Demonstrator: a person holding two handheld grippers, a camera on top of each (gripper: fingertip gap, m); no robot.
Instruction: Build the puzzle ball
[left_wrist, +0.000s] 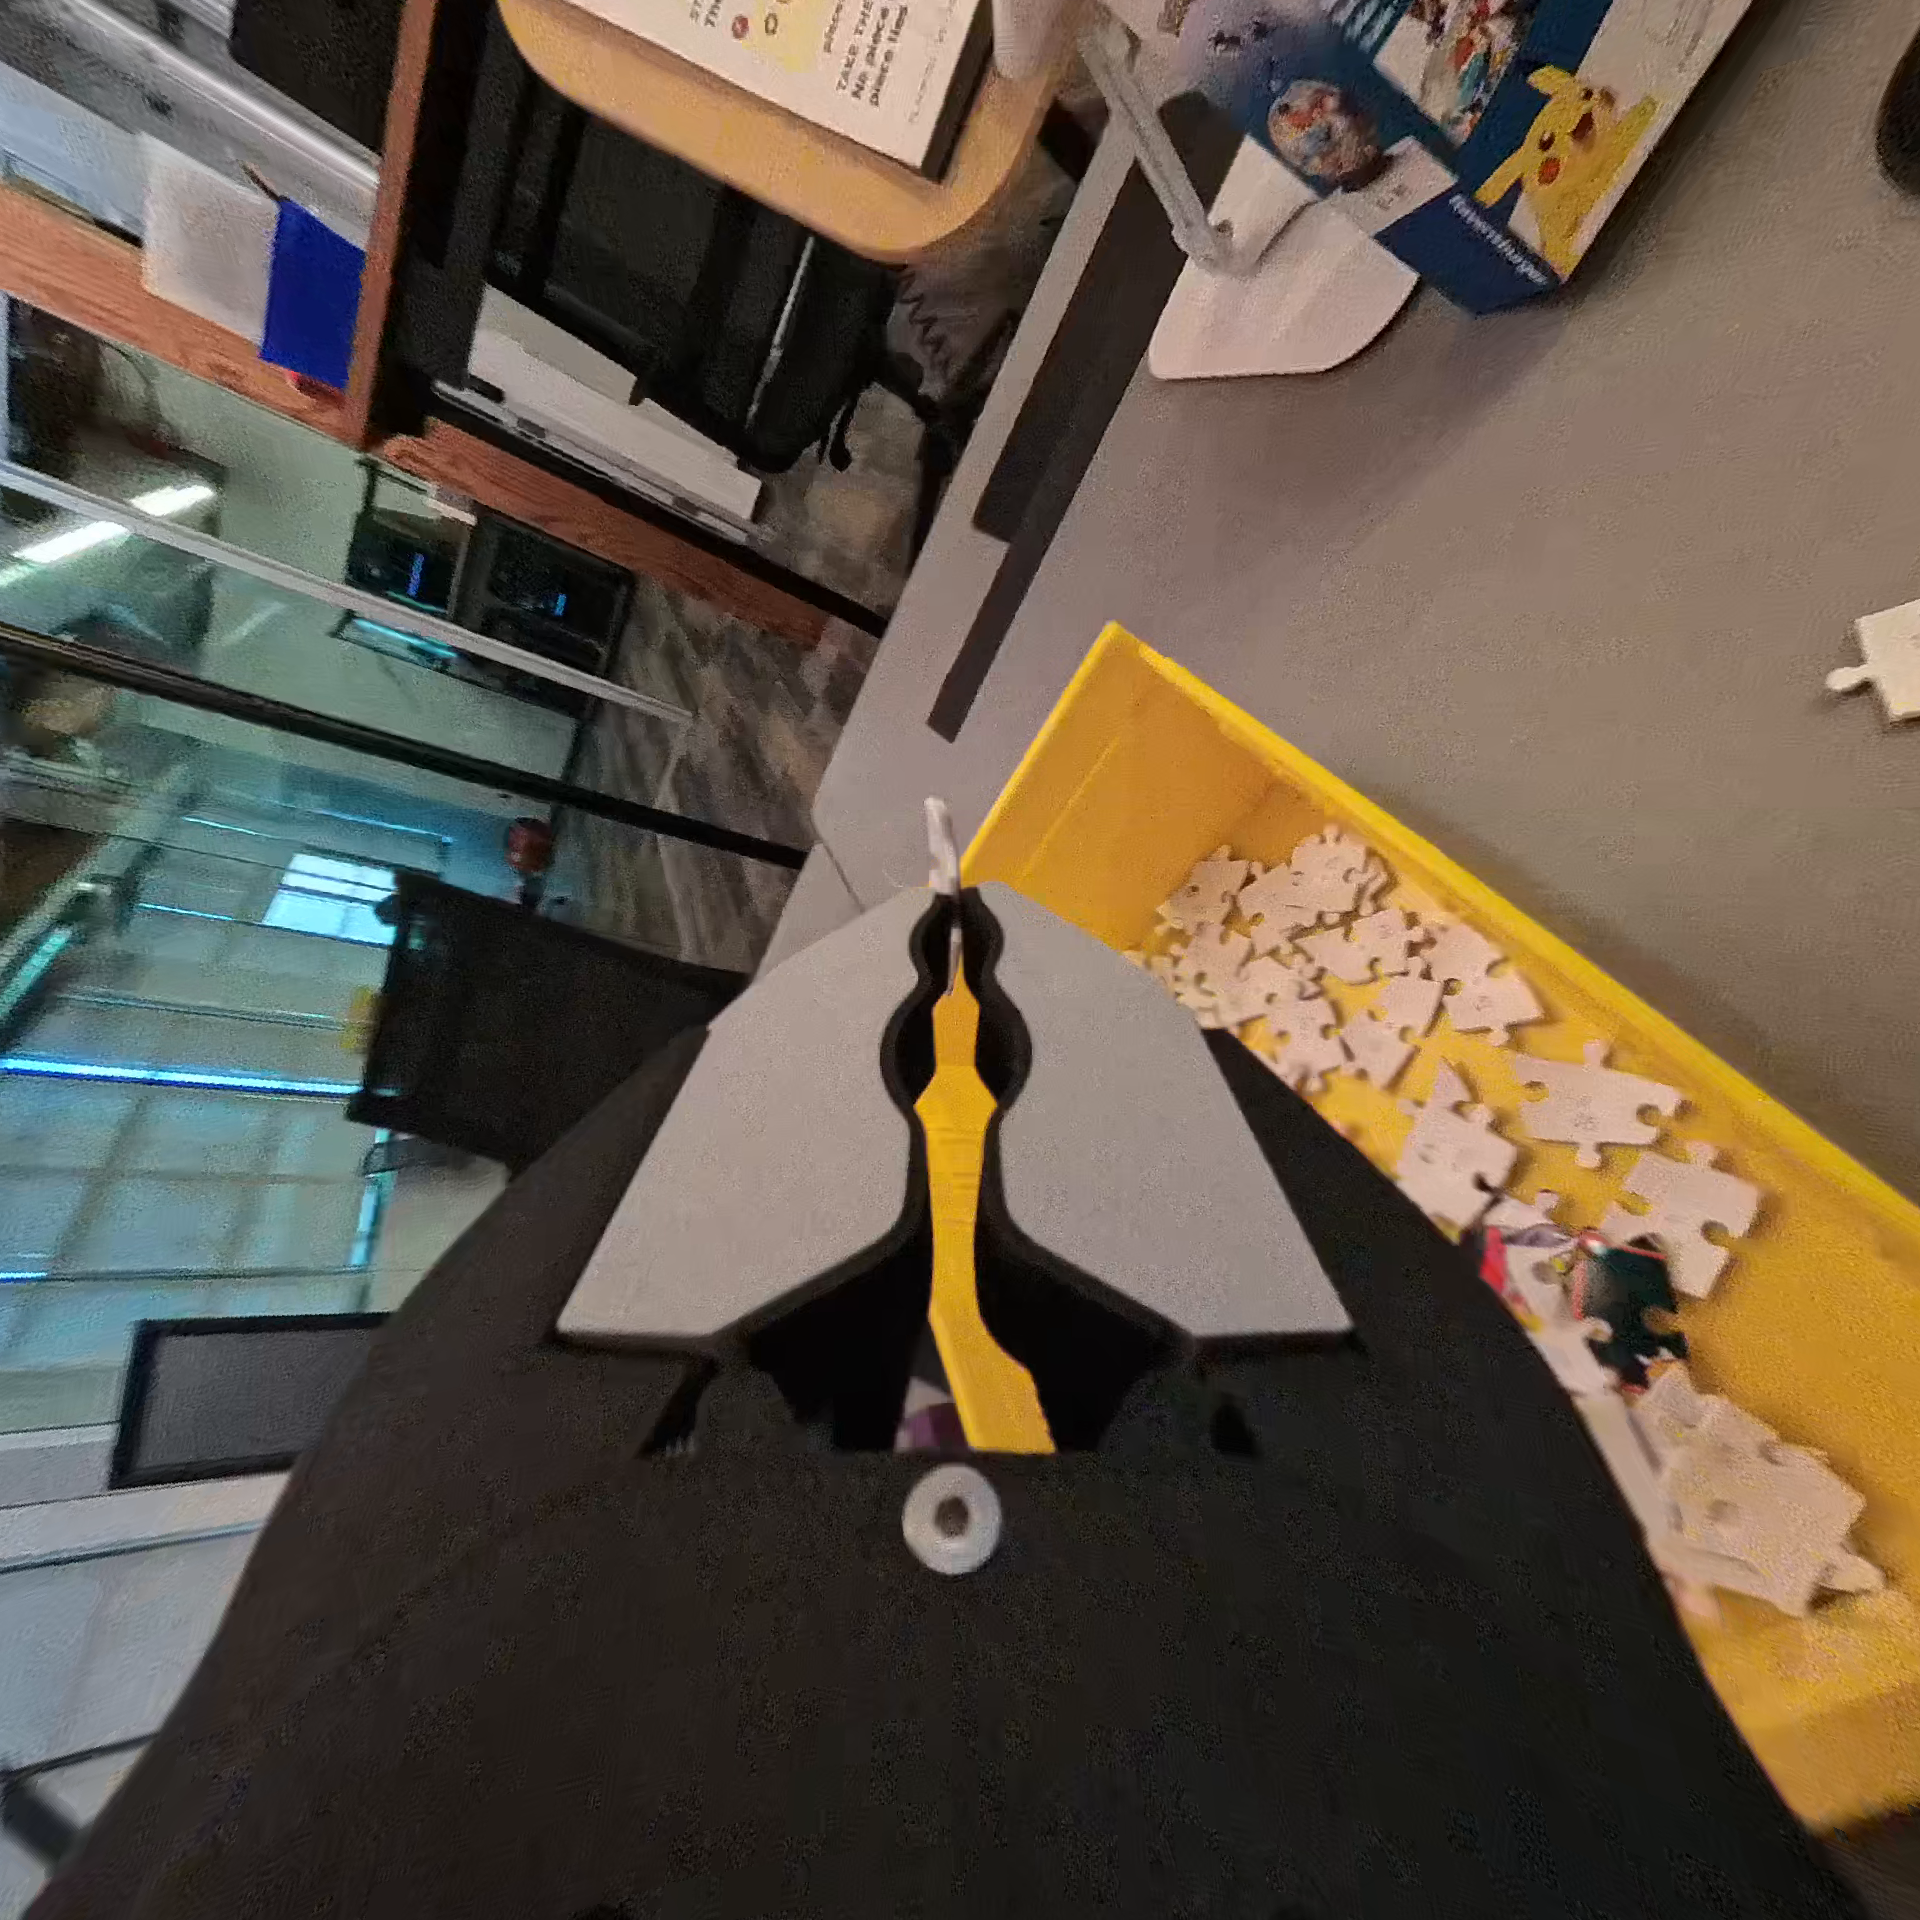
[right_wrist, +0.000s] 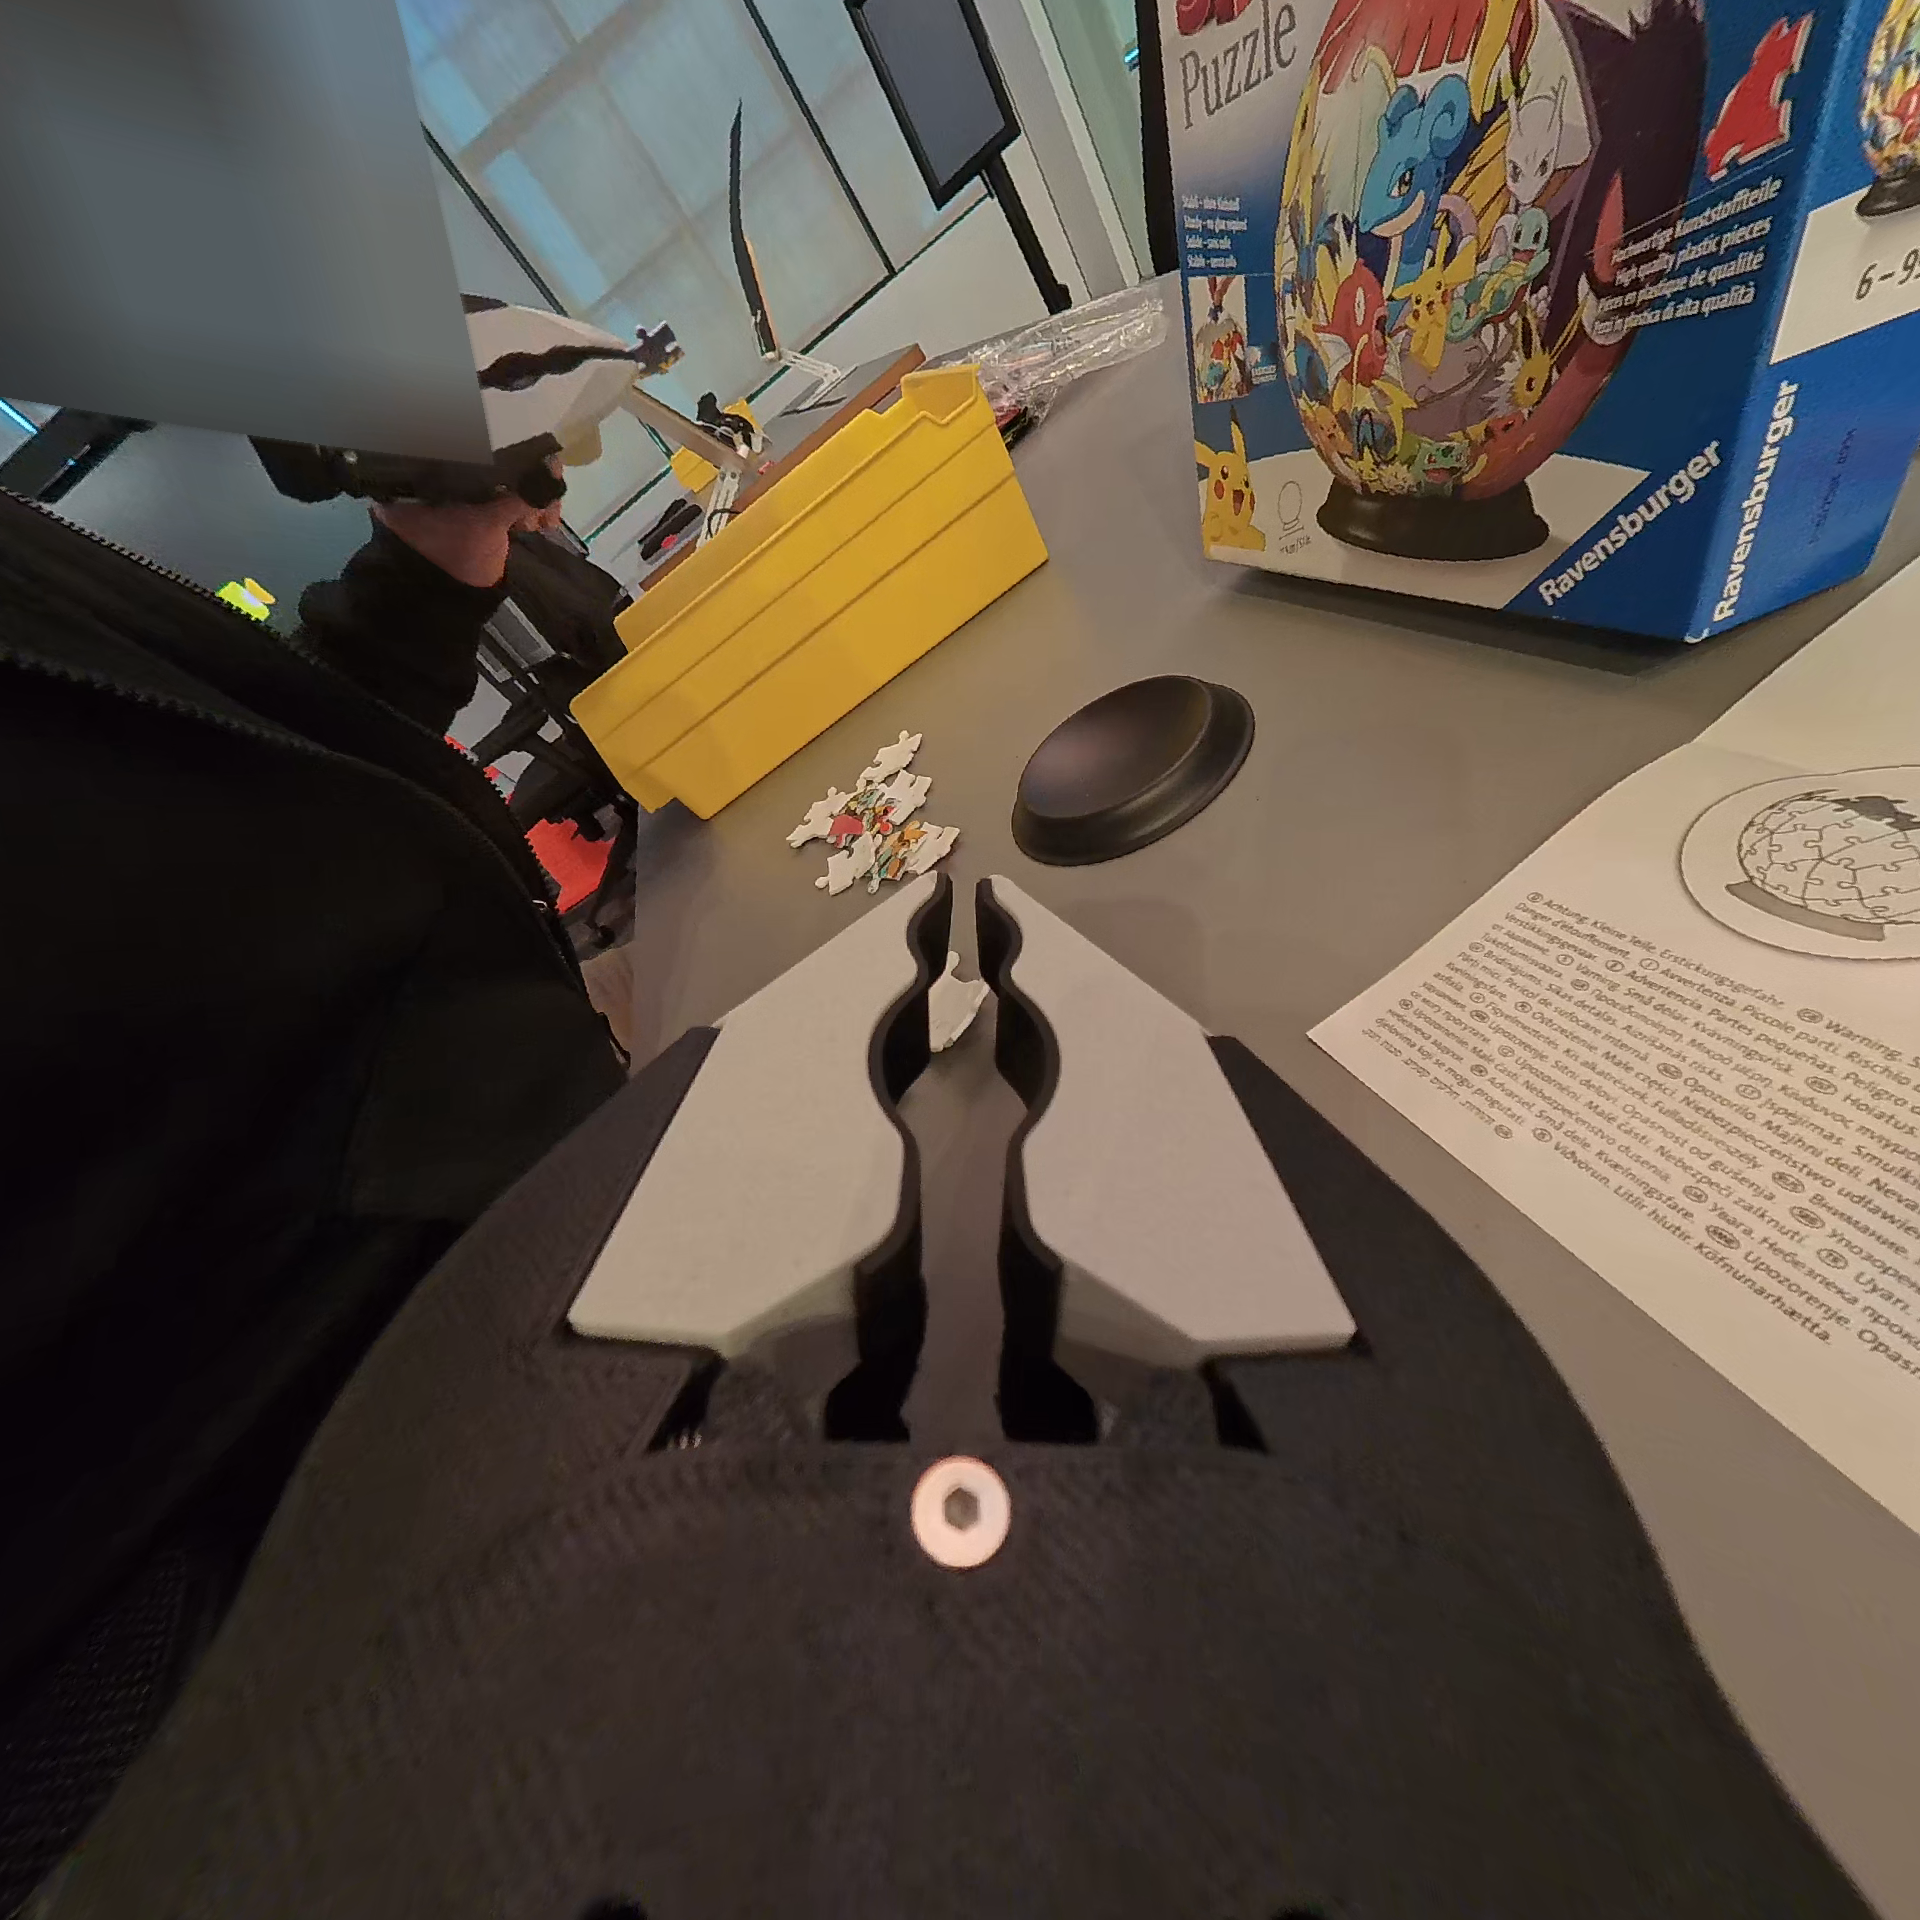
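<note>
My left gripper (left_wrist: 961, 899) is shut on a thin white puzzle piece (left_wrist: 940, 847), seen edge-on and sticking out past the tips, above the near end of a yellow bin (left_wrist: 1299, 727). The bin holds several loose pieces (left_wrist: 1351, 966), most of them white side up. My right gripper (right_wrist: 964, 888) is low over the grey table, its jaws nearly together, with a small white puzzle piece (right_wrist: 956, 1003) standing upright between them. A small cluster of joined coloured pieces (right_wrist: 878, 816) lies just beyond its tips. The black ball stand (right_wrist: 1132, 764) sits to their right.
The puzzle box (right_wrist: 1507, 312) stands at the back right and also shows in the left wrist view (left_wrist: 1455, 135). An instruction sheet (right_wrist: 1662, 1039) lies at the right. The yellow bin (right_wrist: 831, 592) is at back left. A person in a dark jacket (right_wrist: 260, 935) is close on the left. A loose piece (left_wrist: 1886, 665) lies on the table. The grippers' ends are close to 40 cm from one another.
</note>
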